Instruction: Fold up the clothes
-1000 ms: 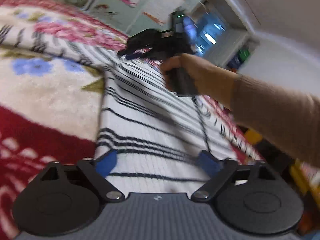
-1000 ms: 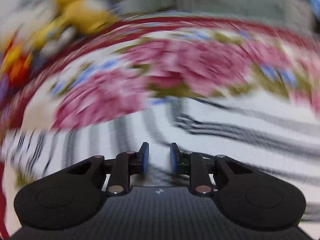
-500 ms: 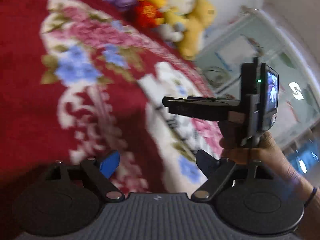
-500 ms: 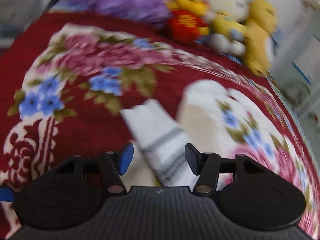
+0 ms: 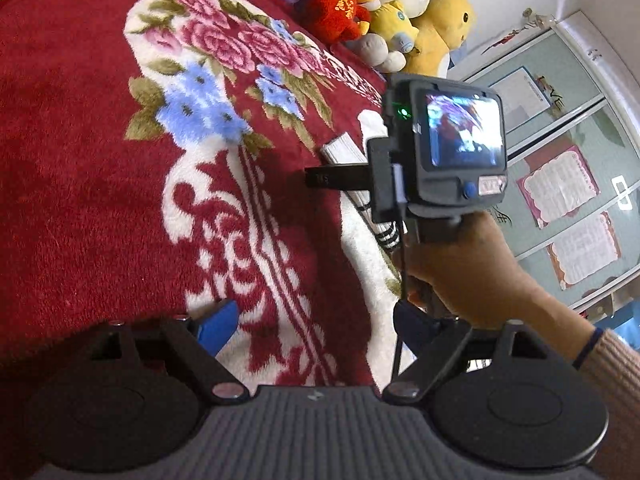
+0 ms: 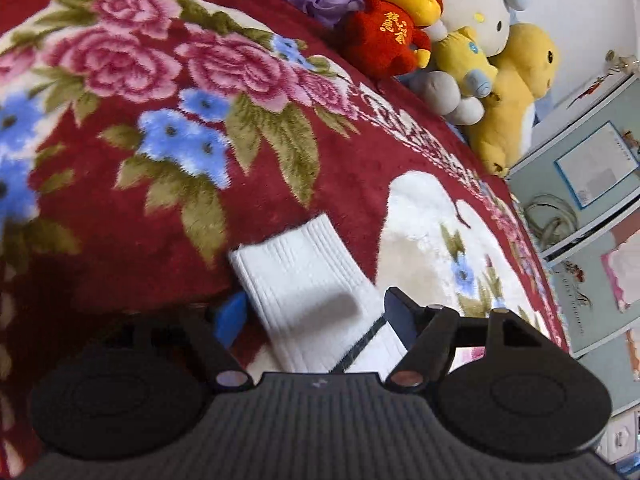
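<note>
Both views have swung away from the broad striped panel that filled them a second ago and now look across the bed toward its far edge; the right gripper, then nearly pressed together, is opening as it arrives.

Largest in sight is the red floral blanket (image 6: 328,184) covering the bed, the thing that carries everything. Along its far edge a row of plush toys (image 6: 452,44) leans against the wall, well apart from the work, probably just stored there out of the way. Beyond the bed's right edge stands a pale cabinet (image 5: 576,128) with papers stuck on its doors.

On the blanket, toward the right edge of the bed, lies the white striped garment (image 6: 308,284), a narrow ribbed part of it stretched out flat with its end pointing toward the toys. Being laid out straight, it looks ready to be picked up and turned over onto the rest.

The right gripper (image 6: 316,320) hovers with its blue pads on either side of that white strip, the cloth between them but not pinched, jaws spreading. A hand (image 5: 460,268) holds it, seen from the left view. The left gripper (image 5: 316,320) is spread wide over bare blanket near the bed's near edge, holding nothing, apparently waiting its turn.
</note>
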`<state>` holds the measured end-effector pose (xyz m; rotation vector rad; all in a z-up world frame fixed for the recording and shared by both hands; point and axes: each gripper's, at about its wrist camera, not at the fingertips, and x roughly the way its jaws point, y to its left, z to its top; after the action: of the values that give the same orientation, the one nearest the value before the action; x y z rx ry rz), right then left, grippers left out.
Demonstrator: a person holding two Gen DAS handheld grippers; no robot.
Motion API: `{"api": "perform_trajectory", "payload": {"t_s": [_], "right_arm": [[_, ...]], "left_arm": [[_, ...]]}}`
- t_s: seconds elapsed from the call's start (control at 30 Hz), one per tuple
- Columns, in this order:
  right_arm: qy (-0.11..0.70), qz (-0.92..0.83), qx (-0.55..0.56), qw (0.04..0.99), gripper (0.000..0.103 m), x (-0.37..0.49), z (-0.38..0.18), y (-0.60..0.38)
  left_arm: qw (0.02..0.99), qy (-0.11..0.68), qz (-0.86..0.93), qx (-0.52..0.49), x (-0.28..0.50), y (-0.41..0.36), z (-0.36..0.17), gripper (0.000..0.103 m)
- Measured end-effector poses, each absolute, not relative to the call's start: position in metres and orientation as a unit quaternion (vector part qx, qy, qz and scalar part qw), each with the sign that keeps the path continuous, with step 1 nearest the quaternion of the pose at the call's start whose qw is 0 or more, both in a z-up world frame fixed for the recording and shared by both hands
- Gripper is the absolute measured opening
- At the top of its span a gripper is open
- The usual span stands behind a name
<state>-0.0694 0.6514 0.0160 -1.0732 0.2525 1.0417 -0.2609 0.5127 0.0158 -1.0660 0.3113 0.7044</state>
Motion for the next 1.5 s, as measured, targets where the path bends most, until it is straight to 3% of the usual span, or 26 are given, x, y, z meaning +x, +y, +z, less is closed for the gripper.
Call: {"api": "perform_trajectory", "payload": {"t_s": [0.07,0.1,0.13,0.23,0.5,0.73,1.03,1.37,1.5], "right_arm": [[0.137,0.473,-0.473,0.731,0.053,-0.067,0.018,0.652],[0.155,0.473,-0.462,0.734,0.015,-0.064,0.02,0.652],[0.173,0.468,-0.448,0.742,0.006,-0.059,0.023,0.65],[0.217,0.462,-0.375,0.774,0.005,-0.039,0.039,0.633],[0.358,0.449,-0.049,0.817,0.005,0.052,0.098,0.537],[0.371,0.414,0.131,0.821,0.005,0.101,0.139,0.436],[0.333,0.366,0.14,0.858,0.005,0.098,0.158,0.36],[0.333,0.343,0.137,0.868,0.005,0.078,0.147,0.322],[0.319,0.353,0.052,0.878,0.005,0.057,0.139,0.35]], "left_arm": [[0.795,0.144,0.329,-0.49,-0.261,0.511,0.015,0.088],[0.796,0.144,0.329,-0.487,-0.261,0.51,0.015,0.088],[0.798,0.145,0.33,-0.483,-0.26,0.51,0.015,0.088],[0.801,0.146,0.331,-0.477,-0.259,0.508,0.016,0.088],[0.816,0.139,0.294,-0.478,-0.255,0.507,0.021,0.087],[0.872,0.164,0.187,-0.421,-0.222,0.488,0.028,0.085],[0.904,0.304,0.068,-0.294,-0.165,0.437,0.027,0.077],[0.9,0.337,-0.031,-0.275,-0.155,0.413,0.022,0.078],[0.901,0.339,-0.041,-0.267,-0.153,0.405,0.018,0.079]]}}
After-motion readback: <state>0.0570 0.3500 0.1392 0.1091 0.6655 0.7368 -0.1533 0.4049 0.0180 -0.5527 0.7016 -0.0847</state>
